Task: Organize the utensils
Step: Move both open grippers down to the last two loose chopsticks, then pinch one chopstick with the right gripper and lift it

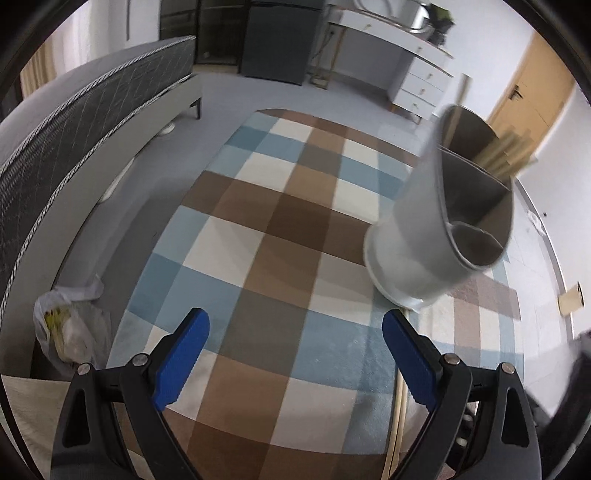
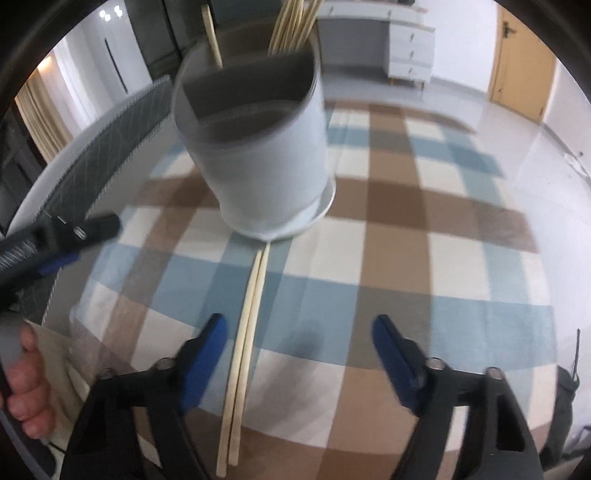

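A grey round utensil holder [image 1: 436, 236] with inner compartments stands on the checked cloth, right of my left gripper [image 1: 295, 354], which is open and empty. Several wooden chopsticks [image 1: 506, 155] stick out of its far compartment. In the right wrist view the holder [image 2: 266, 162] stands ahead and to the left, with chopsticks [image 2: 291, 26] rising from it. A pair of chopsticks [image 2: 243, 354] lies flat on the cloth, from the holder's base toward my open, empty right gripper [image 2: 299, 354], just inside its left finger. The left gripper [image 2: 59, 236] shows at the left edge.
The checked blue, brown and white cloth [image 1: 266, 229] covers the table. A grey bed [image 1: 74, 140] lies to the left, with a plastic bag [image 1: 70, 332] on the floor beside it. White drawers [image 1: 421, 81] and a wooden door [image 1: 532, 92] stand at the back.
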The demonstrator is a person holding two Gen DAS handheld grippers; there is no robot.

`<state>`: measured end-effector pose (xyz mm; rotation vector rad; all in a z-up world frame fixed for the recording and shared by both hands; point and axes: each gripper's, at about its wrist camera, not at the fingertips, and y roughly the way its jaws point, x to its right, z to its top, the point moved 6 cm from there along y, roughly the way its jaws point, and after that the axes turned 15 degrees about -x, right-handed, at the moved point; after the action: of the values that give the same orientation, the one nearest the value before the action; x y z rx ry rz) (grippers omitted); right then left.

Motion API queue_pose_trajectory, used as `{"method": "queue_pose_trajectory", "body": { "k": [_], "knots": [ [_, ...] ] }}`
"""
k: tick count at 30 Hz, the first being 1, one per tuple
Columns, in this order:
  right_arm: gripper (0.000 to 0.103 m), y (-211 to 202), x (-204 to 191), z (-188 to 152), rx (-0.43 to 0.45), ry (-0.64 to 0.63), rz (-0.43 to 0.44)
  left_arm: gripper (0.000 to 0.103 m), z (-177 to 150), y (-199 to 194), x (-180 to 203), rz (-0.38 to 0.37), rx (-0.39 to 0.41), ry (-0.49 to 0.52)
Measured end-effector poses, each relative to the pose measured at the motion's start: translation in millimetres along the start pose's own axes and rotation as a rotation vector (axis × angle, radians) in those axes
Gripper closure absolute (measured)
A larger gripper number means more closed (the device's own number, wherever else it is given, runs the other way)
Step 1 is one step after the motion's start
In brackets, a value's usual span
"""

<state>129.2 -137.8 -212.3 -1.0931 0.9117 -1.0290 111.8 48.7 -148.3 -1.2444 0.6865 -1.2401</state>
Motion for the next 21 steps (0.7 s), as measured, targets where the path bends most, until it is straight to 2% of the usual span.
{"method": "queue_pose_trajectory", "body": {
  "k": [1, 3, 5, 13, 18, 20, 21],
  "knots": [
    [0.043, 4.9, -1.0, 0.7, -0.015, -0.003, 0.003, 0.011, 1.1, 0.8, -2.4, -0.002, -0.006, -0.014],
    [0.045, 14.4, -2.5, 2.3, -0.042, -0.007, 0.003, 0.011, 2.6, 2.9, -6.0, -0.006, -0.016, -0.035],
    [0.052, 18.0, -4.9, 3.4, -0.051, -0.012, 0.014, 0.011, 3.5, 5.4, -8.3, -0.013, -0.028, -0.049],
    [0.053, 26.8, -19.6, 5.3, -0.088, -0.069, -0.049, 0.011, 6.3, 4.8, -10.0, -0.022, -0.04, -0.067],
    [0.067, 28.1, -30.5, 1.9, -0.11, -0.13, -0.126, 0.011, 8.6, 2.6, -12.1, -0.032, -0.035, -0.076],
    [0.076, 27.1, -33.9, -0.4, -0.117, -0.136, -0.116, 0.011, 9.1, 2.3, -13.9, -0.041, -0.04, -0.084],
    [0.076, 26.7, -35.1, -1.5, -0.121, -0.142, -0.121, 0.011, 9.4, 1.8, -15.0, -0.044, -0.041, -0.091]
  ]
}}
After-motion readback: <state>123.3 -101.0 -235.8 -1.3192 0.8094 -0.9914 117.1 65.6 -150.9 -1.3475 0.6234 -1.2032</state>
